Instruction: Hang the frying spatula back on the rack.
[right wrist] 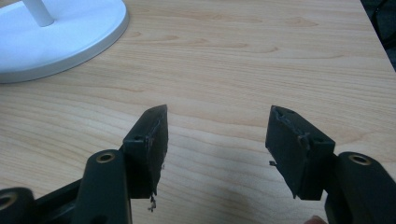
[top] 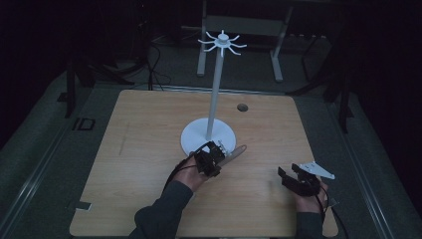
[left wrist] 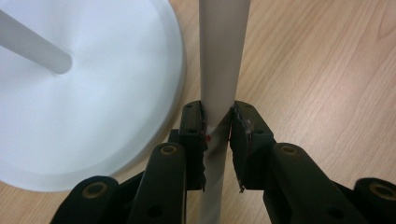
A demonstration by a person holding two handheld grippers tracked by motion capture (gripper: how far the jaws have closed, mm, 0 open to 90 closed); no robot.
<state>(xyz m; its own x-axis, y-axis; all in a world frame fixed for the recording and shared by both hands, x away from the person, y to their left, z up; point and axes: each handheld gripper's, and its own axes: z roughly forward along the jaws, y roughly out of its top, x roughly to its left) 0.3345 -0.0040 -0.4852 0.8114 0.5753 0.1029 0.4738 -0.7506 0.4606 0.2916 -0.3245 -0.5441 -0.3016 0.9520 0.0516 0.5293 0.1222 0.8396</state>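
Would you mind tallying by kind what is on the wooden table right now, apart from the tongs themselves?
White stand with hooked top: 1
Pale strip held in the left tongs: 1
Total: 2

Only one readable mark: "ID" [top: 83,124], in dark letters on the grey floor strip [top: 59,144] just left of the wooden table [top: 149,149], at middle left of the high view. No legible text, brand or number anywhere in the two gripper views. Small red dot at the jaws in the left gripper view, not readable as a sign.
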